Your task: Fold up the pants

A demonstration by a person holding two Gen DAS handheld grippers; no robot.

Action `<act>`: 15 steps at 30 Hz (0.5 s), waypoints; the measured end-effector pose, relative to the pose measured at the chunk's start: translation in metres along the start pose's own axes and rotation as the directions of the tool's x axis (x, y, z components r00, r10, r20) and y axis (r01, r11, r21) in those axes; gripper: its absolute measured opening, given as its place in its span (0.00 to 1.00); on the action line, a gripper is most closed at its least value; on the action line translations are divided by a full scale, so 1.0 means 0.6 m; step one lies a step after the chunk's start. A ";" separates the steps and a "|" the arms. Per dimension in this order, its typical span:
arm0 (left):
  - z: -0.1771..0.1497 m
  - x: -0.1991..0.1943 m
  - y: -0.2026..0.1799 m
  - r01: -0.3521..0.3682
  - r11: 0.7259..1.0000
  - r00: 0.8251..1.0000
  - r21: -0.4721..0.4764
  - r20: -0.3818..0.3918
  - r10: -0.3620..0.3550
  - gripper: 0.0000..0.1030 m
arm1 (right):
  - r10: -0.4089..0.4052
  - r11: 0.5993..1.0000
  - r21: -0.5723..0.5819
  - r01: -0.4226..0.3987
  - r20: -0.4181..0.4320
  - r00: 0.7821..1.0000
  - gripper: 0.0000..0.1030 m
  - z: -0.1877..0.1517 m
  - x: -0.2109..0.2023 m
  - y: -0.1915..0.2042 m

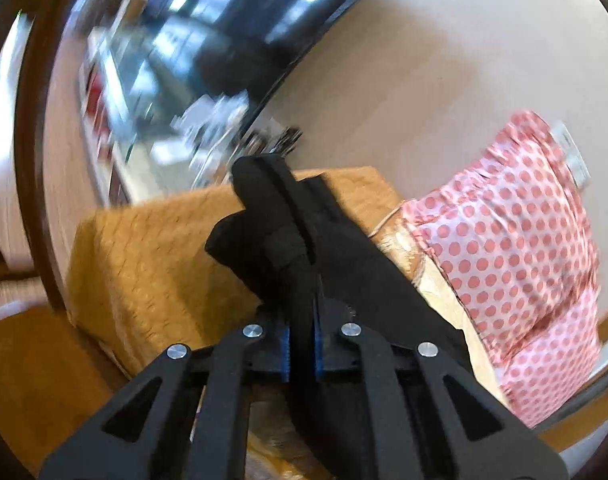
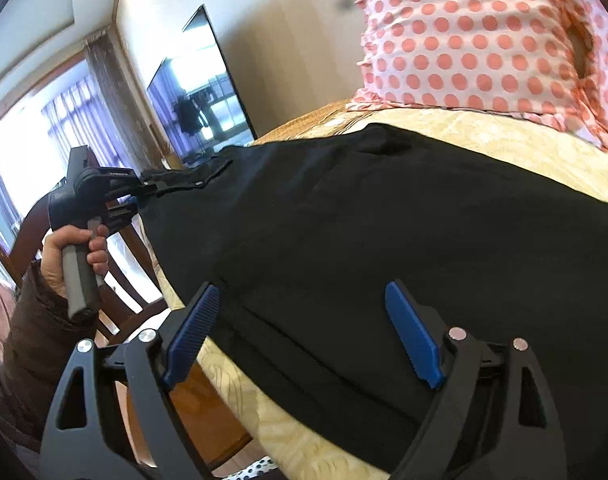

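Black pants (image 2: pixel 384 232) lie spread across a bed with a cream patterned cover (image 2: pixel 504 140). My left gripper (image 1: pixel 302 344) is shut on a bunched edge of the pants (image 1: pixel 287 224) and lifts it off the bed; it also shows in the right wrist view (image 2: pixel 143 196), held by a hand at the far left end of the pants. My right gripper (image 2: pixel 304 332) is open, its blue pads (image 2: pixel 414 332) either side of the near pants edge, close above the cloth, not gripping.
A pink polka-dot pillow (image 2: pixel 484 40) lies at the head of the bed, also in the left wrist view (image 1: pixel 516 252). An orange-brown blanket (image 1: pixel 151 248) covers the bed's far part. A dark wooden chair (image 2: pixel 123 264) and a wall TV (image 2: pixel 207 92) are at left.
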State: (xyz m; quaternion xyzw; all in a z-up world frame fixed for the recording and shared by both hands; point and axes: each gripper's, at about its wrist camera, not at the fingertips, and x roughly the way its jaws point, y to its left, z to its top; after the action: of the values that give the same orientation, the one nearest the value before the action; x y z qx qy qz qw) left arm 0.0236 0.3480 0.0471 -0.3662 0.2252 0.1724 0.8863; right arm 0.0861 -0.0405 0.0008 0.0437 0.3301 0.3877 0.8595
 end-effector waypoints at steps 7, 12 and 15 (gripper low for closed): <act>-0.012 -0.040 -0.223 0.191 0.932 0.979 0.308 0.009 -0.204 0.06 | -0.065 0.995 0.087 0.054 0.136 0.989 0.83 -0.009 -0.120 -0.054; -0.128 -0.073 -0.413 0.446 0.725 0.889 0.524 -0.165 -0.427 0.06 | -0.249 0.957 0.210 0.202 0.229 0.941 0.83 -0.031 -0.224 -0.119; -0.251 -0.087 -0.489 0.629 0.553 0.775 0.547 -0.379 -0.507 0.06 | -0.361 0.909 0.308 0.281 0.241 0.901 0.83 -0.057 -0.275 -0.165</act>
State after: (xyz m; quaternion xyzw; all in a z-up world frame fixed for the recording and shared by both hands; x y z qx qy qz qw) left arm 0.0767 0.0336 0.1473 -0.1039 0.2170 -0.2459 0.9389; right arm 0.0493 -0.2301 0.0296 0.1597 0.2509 0.1809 0.9375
